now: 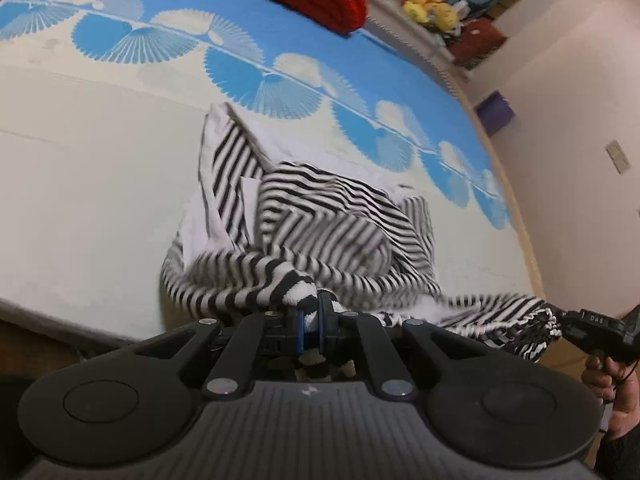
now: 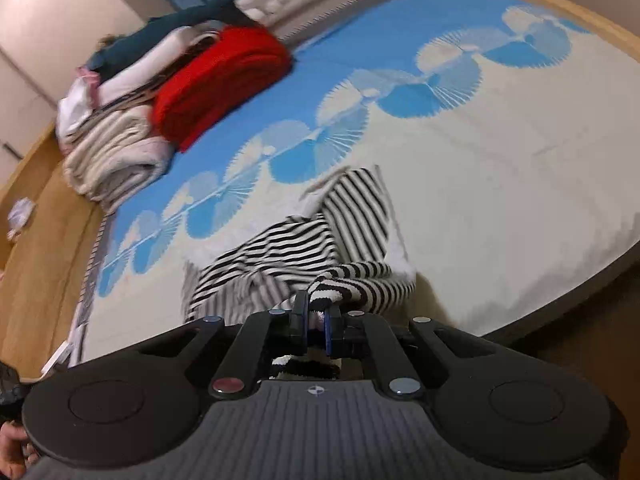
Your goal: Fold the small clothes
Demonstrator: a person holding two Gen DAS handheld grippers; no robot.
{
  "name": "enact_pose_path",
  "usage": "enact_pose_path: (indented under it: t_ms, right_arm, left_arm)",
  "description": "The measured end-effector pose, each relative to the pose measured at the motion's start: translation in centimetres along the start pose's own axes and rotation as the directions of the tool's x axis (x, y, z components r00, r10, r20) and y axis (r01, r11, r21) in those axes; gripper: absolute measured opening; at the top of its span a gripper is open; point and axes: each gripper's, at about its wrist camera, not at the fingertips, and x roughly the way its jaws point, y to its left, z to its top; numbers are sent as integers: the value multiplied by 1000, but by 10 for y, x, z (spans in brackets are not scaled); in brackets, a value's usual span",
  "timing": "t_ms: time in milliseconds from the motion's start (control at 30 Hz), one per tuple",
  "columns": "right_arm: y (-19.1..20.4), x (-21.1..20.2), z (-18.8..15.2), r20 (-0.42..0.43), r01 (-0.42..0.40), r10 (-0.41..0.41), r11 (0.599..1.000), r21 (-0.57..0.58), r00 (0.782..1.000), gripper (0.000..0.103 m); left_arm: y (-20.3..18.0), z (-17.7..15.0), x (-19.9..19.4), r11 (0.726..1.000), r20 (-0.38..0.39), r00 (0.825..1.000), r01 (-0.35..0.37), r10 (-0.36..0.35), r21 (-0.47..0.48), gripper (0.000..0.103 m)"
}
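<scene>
A black-and-white striped garment (image 1: 320, 216) lies bunched on the bed near its front edge; it also shows in the right wrist view (image 2: 304, 248). My left gripper (image 1: 310, 312) is shut on a striped edge of it. My right gripper (image 2: 316, 312) is shut on another striped edge, and it shows at the far right of the left wrist view (image 1: 560, 320), pinching the cloth there. The cloth stretches between the two grippers, lifted slightly off the sheet.
The bed sheet (image 1: 100, 184) is cream with a blue fan pattern. A folded red blanket (image 2: 220, 80) and a stack of folded pale clothes (image 2: 116, 152) sit at the far side. Yellow plush toys (image 1: 428, 4) lie beyond the bed. A wooden bed frame (image 2: 44, 248) runs along the edge.
</scene>
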Motion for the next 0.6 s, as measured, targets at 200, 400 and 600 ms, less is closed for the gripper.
enact_pose_path:
  t_ms: [200, 400, 600]
  right_arm:
    - [5, 96, 65, 15, -11, 11, 1000, -7, 1000, 7]
    - [2, 214, 123, 0, 34, -34, 999, 4, 999, 8]
    - [-5, 247, 140, 101, 42, -47, 998, 50, 994, 20]
  left_arm:
    - [29, 87, 73, 996, 25, 1000, -16, 18, -85, 7]
    - [77, 150, 162, 963, 3, 1000, -22, 24, -270, 11]
    - [84, 179, 147, 963, 172, 985, 54, -8, -263, 42]
